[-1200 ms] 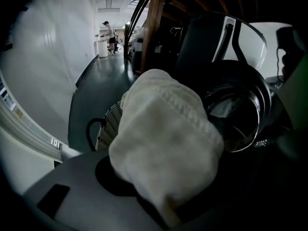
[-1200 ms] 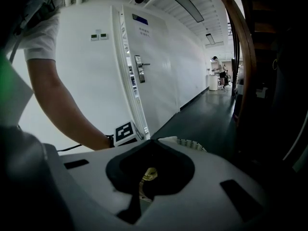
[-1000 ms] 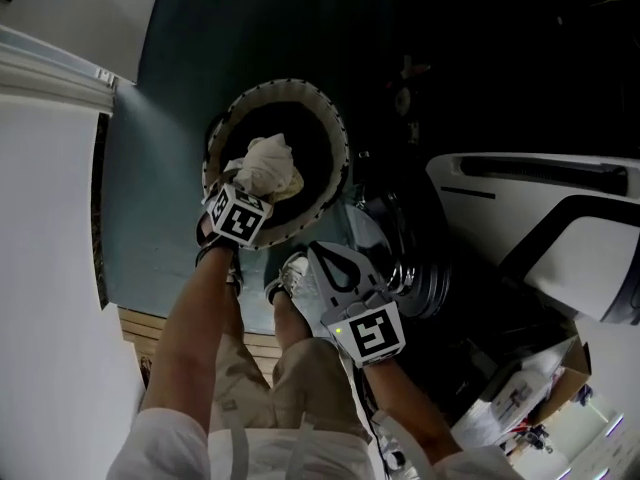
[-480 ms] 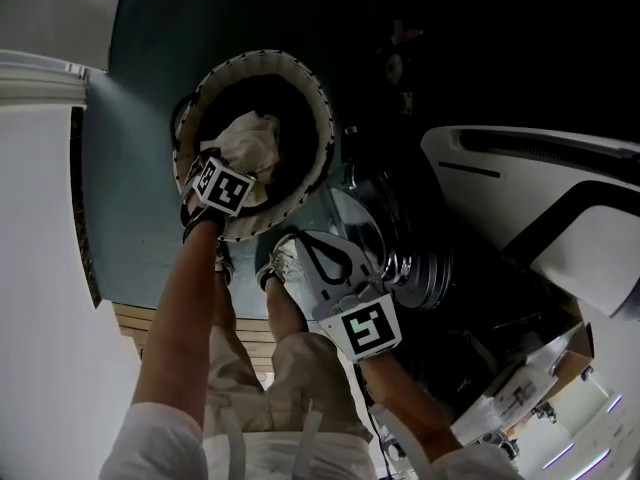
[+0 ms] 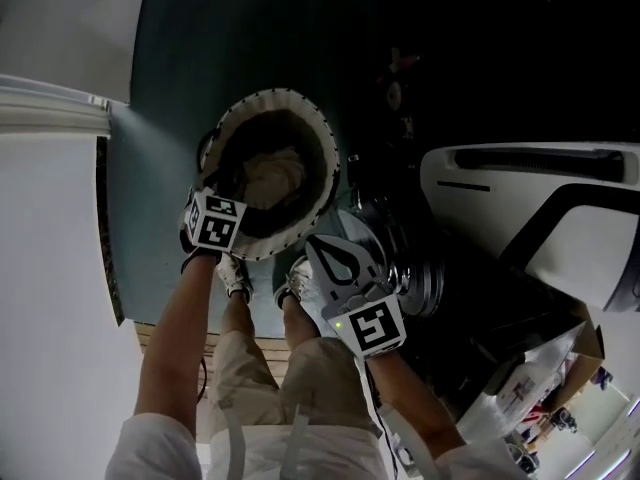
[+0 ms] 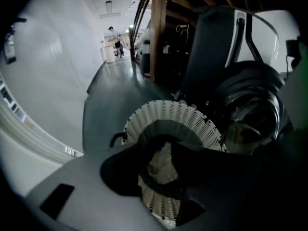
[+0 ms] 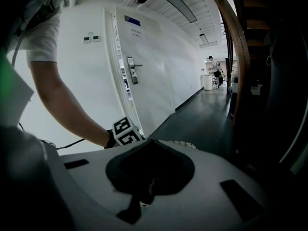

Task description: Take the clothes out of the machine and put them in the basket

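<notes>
The white slatted basket (image 5: pixel 325 138) stands on the dark floor, and a pale cloth (image 5: pixel 272 176) lies loose inside it. My left gripper (image 5: pixel 232 196) hangs over the basket's near rim. Its jaws are closing with nothing between them. Through their gap in the left gripper view I see the cloth (image 6: pixel 161 163) far below in the basket (image 6: pixel 173 112). My right gripper (image 5: pixel 320 246) is beside the machine's round glass door (image 5: pixel 405 268); its tips meet and it holds nothing. The right gripper view shows the same jaws (image 7: pixel 150 142) together, with the basket rim (image 7: pixel 185 143) just beyond.
The white washing machine (image 5: pixel 530 198) stands at the right with its door (image 6: pixel 252 114) swung open next to the basket. A white wall (image 5: pixel 50 218) runs along the left. The person's shoes (image 5: pixel 298 278) are just below the basket. A wooden post (image 6: pixel 158 28) rises behind it.
My left gripper let go of the pale cloth, which now lies in the basket, and drew back to the near rim. The right gripper has hardly shifted.
</notes>
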`<state>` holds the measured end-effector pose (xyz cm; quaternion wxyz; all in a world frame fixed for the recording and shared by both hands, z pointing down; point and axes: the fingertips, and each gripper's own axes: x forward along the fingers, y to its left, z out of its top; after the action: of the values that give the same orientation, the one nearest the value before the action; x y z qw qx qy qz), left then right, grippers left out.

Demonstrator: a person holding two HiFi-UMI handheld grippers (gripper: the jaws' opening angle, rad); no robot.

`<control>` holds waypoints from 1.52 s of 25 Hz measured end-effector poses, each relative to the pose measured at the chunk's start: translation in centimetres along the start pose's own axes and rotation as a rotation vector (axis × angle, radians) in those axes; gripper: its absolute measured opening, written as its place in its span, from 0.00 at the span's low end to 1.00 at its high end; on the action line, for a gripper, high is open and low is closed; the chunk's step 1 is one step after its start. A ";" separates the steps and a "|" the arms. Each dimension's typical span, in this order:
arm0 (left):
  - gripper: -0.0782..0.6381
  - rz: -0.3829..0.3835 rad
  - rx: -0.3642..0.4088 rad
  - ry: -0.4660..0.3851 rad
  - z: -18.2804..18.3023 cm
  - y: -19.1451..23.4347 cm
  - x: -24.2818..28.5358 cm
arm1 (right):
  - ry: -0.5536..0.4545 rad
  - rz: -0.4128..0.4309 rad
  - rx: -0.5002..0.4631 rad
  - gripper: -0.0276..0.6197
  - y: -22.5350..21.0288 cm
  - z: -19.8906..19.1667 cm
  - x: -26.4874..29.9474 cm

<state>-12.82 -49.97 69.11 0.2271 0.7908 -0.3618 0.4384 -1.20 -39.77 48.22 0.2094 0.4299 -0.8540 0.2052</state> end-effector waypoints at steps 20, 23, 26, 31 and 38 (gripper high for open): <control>0.13 0.287 0.124 -0.541 12.8 7.1 -35.9 | -0.214 0.046 -0.213 0.07 9.3 20.3 -7.4; 0.13 0.312 0.164 -0.563 13.1 6.7 -39.9 | -0.250 0.048 -0.237 0.07 10.8 22.5 -9.0; 0.13 0.330 0.183 -0.611 14.1 6.2 -43.6 | -0.274 0.055 -0.272 0.07 12.0 24.4 -10.2; 0.13 0.316 0.151 -0.718 15.8 5.5 -48.8 | -0.337 0.037 -0.287 0.07 13.4 27.4 -12.0; 0.13 0.303 0.069 -0.843 17.6 5.1 -54.1 | -0.409 -0.003 -0.308 0.07 14.4 30.6 -15.0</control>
<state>-26.59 -44.98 13.91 -0.0335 0.8457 -0.5194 0.1178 -10.41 -38.44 12.45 0.0956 0.4268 -0.8991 -0.0188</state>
